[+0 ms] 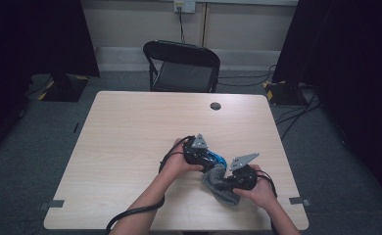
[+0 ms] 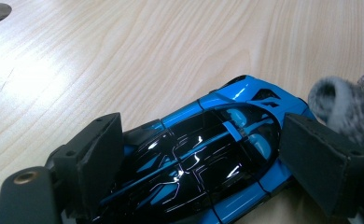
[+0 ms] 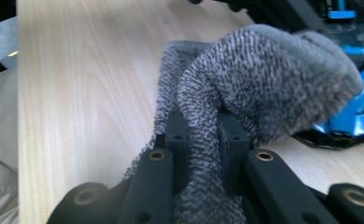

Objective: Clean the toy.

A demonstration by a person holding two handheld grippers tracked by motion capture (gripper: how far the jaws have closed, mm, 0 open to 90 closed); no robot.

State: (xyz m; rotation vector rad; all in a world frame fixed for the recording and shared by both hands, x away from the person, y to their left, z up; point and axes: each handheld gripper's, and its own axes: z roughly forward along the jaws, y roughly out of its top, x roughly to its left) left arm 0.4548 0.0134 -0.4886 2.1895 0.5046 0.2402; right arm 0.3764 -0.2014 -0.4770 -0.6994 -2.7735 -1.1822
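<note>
your left gripper [image 1: 199, 152] sits near the middle of the tabletop [image 1: 130, 147], toward your side, and its fingers [image 2: 98, 156] stand wide, one on each flank of a blue and black toy car [image 2: 203, 158]. in the left gripper view the pads lie against the car's sides, so you hold it clamped across its width, with its glossy dark roof facing up between them. the car rests on the wood, its blue end pointing away from the camera.

your right gripper [image 1: 240, 176] is just beside the left one, a little nearer to you. its fingers [image 3: 178, 135] are drawn together and pinch a fold of grey cloth [image 3: 264, 79] between them; the right gripper view shows the towelling squeezed narrow there and bulging out above. the bunched cloth reaches over to the car and touches its blue edge. in the high view the rest of the cloth trails on the tabletop below your right hand [image 1: 262, 191].

behind the tabletop stands a black folding chair [image 1: 181, 66], well apart from your work.
</note>
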